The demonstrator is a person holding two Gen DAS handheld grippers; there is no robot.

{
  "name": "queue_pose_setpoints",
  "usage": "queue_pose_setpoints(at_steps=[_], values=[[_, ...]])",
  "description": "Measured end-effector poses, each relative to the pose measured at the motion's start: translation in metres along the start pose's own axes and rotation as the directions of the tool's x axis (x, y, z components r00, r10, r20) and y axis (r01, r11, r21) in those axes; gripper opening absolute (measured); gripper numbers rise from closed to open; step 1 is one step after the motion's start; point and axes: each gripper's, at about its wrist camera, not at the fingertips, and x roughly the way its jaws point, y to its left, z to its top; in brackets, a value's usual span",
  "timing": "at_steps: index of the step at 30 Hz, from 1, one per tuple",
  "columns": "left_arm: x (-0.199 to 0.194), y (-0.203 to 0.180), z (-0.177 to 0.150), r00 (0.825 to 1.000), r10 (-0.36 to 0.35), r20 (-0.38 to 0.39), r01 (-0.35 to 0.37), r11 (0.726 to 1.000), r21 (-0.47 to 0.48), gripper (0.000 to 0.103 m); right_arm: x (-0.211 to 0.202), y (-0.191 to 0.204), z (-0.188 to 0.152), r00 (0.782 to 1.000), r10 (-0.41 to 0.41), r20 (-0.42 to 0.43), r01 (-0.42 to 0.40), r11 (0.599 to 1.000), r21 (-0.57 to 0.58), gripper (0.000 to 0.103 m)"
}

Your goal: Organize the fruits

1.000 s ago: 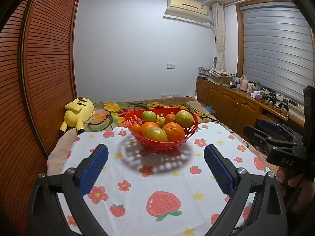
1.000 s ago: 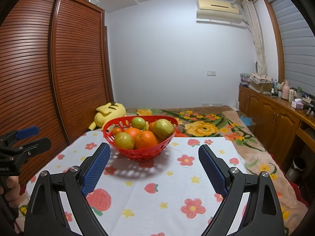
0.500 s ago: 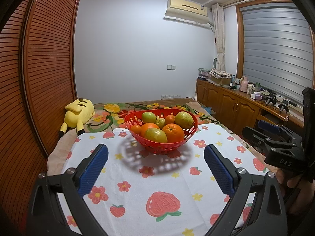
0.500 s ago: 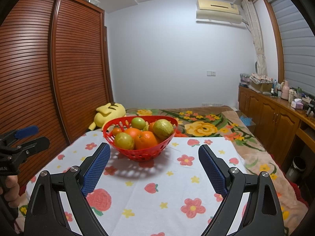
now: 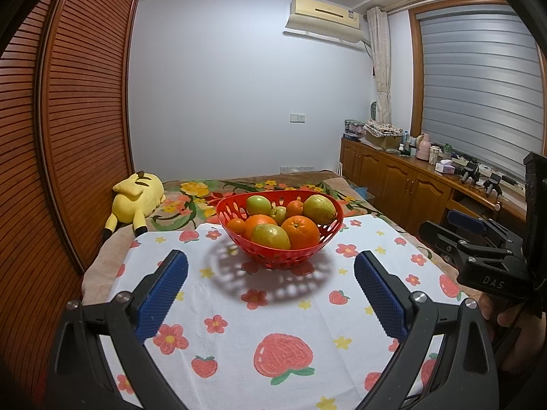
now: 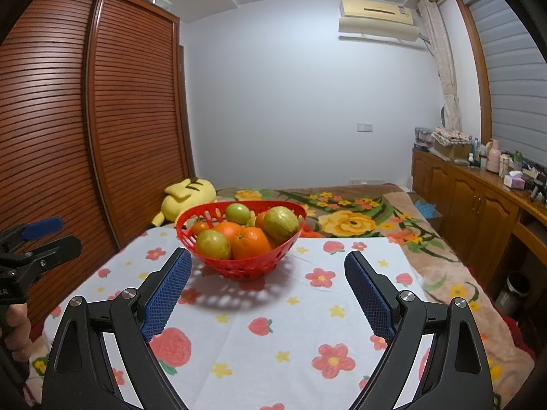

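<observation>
Closest in, the left gripper (image 5: 270, 273) hangs over the near part of the table (image 5: 307, 311), jaws spread wide with nothing between the blue pads, and the right gripper (image 6: 268, 273) does the same off to its side, jaws wide apart and empty too. In the left wrist view a hand (image 5: 512, 338) wraps the right gripper's handle at the frame's right edge. Under both lies a white tablecloth (image 6: 259, 348) printed with red flowers, strawberries and small yellow stars. Ahead of the jaws, near the far end of the table, stands the red basket (image 5: 280, 256), a perforated plastic bowl throwing a dappled shadow on the cloth. It is heaped: a yellow-green fruit (image 5: 270, 236) at the front, a big orange (image 5: 301, 232) touching it, another orange (image 5: 259, 222) behind, a small tangerine (image 5: 236, 225) against the left wall, and toward the back a round green fruit (image 5: 258, 205), a second small tangerine (image 5: 294, 207) and a large yellow-green fruit (image 5: 319, 209) riding highest on the right. All the fruit sits inside the basket, skins smooth and glossy. Beyond the table, a bed with a flowered blanket (image 6: 345, 212) and a yellow plush toy (image 5: 136, 201) lying by the slatted wooden wardrobe (image 5: 75, 119).
</observation>
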Motion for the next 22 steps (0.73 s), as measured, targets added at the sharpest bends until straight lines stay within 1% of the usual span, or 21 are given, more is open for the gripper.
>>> queue_pose_setpoints(at_steps=[22], values=[[-0.0021,-0.0004,0.0038,1.000,-0.004,0.001,0.004,1.000,-0.001,0.099,-0.0017,0.0001,-0.0004,1.000,-0.001,0.005,0.001,1.000,0.002,0.093]])
